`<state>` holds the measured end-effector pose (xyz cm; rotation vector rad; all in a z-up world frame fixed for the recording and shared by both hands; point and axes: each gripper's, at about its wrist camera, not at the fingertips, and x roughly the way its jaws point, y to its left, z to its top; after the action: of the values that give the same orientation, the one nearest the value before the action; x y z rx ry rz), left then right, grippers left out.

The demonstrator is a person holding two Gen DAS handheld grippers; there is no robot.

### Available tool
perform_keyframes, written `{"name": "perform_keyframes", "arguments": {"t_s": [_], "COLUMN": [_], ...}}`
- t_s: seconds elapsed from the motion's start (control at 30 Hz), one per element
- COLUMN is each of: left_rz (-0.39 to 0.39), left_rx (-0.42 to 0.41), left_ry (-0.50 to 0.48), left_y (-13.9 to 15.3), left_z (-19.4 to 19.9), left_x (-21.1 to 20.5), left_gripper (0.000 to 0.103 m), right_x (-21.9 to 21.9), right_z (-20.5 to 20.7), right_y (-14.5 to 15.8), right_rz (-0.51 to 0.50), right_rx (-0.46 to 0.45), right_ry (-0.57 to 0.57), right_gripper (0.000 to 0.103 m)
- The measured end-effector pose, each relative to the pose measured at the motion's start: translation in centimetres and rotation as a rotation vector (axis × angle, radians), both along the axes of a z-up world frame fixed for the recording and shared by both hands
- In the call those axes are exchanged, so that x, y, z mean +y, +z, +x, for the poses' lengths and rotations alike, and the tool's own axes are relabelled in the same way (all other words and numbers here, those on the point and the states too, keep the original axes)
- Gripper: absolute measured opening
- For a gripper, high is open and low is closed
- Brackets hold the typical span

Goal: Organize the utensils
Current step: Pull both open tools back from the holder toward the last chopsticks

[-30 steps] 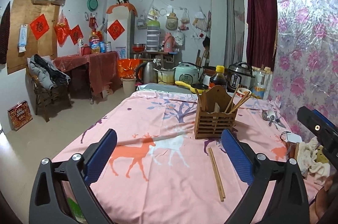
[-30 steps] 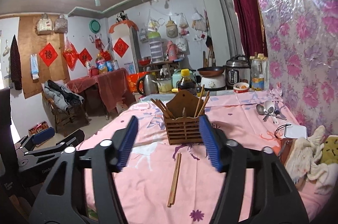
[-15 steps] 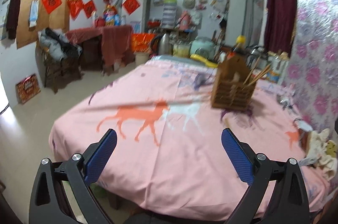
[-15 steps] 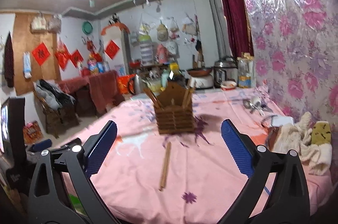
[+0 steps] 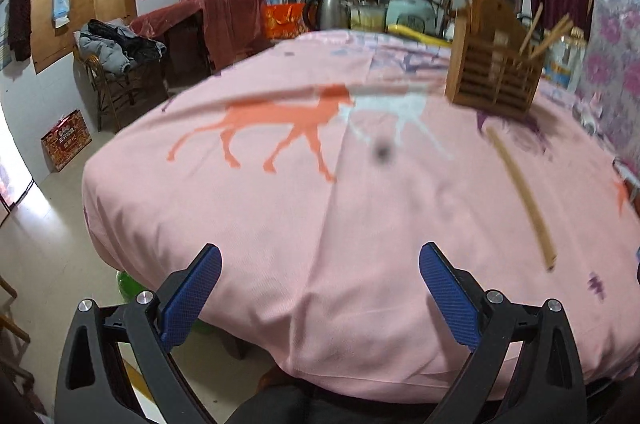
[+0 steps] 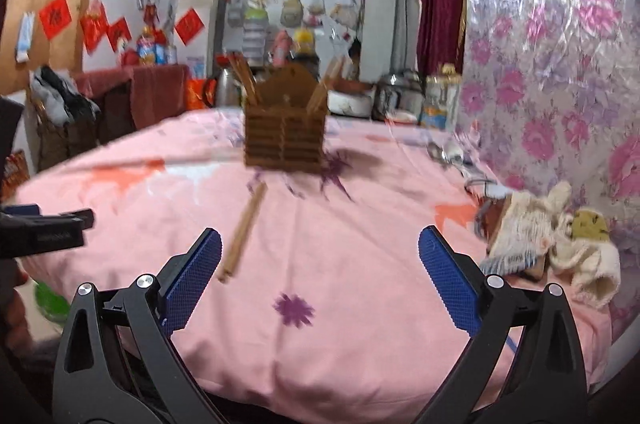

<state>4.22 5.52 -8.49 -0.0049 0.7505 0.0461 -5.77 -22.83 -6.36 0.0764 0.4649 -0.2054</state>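
With both your left gripper (image 5: 320, 294) and right gripper (image 6: 320, 288) spread wide and empty, take the pair of long, light, stiff wooden chopsticks (image 6: 243, 232), lying loose on the pink cloth-covered table (image 6: 360, 264) before the slatted wooden utensil holder (image 6: 285, 140), near mid-length, since they look slippery and may roll apart.

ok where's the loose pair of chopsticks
In the right wrist view the chopsticks lie flat on the pink tablecloth, just before the wooden holder.
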Motion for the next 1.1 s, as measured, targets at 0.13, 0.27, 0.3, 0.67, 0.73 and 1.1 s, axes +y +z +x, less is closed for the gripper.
{"name": "perform_keyframes", "arguments": {"t_s": [0.13, 0.27, 0.3, 0.67, 0.73, 1.1], "left_rz": [-0.010, -0.006, -0.002, 0.091, 0.108, 0.067], "left_rx": [0.021, 0.029, 0.028, 0.000, 0.001, 0.040], "left_ry": [-0.030, -0.087, -0.104, -0.407, -0.440, -0.435], "left_y": [-0.9, -1.3, -1.3, -1.4, -1.7, -2.5], "left_z": [0.3, 0.1, -0.1, -1.8, -1.7, 0.8], "left_x": [-0.3, -1.2, -1.5, -8.6, -9.7, -11.6], "left_gripper": [0.097, 0.097, 0.097, 0.097, 0.097, 0.097], "right_x": [-2.3, -3.8, -4.2, -5.1, -5.2, -4.8], "right_z": [1.0, 1.5, 1.5, 1.8, 1.7, 2.7], "right_y": [-1.3, -2.8, -3.2, -3.9, -3.8, -4.3], "right_rz": [0.115, 0.187, 0.205, 0.218, 0.202, 0.104], "right_rx": [0.067, 0.117, 0.129, 0.161, 0.163, 0.219], "right_ry": [-0.041, -0.102, -0.118, -0.152, -0.170, -0.133], "right_gripper": [0.095, 0.095, 0.095, 0.095, 0.095, 0.096]}}
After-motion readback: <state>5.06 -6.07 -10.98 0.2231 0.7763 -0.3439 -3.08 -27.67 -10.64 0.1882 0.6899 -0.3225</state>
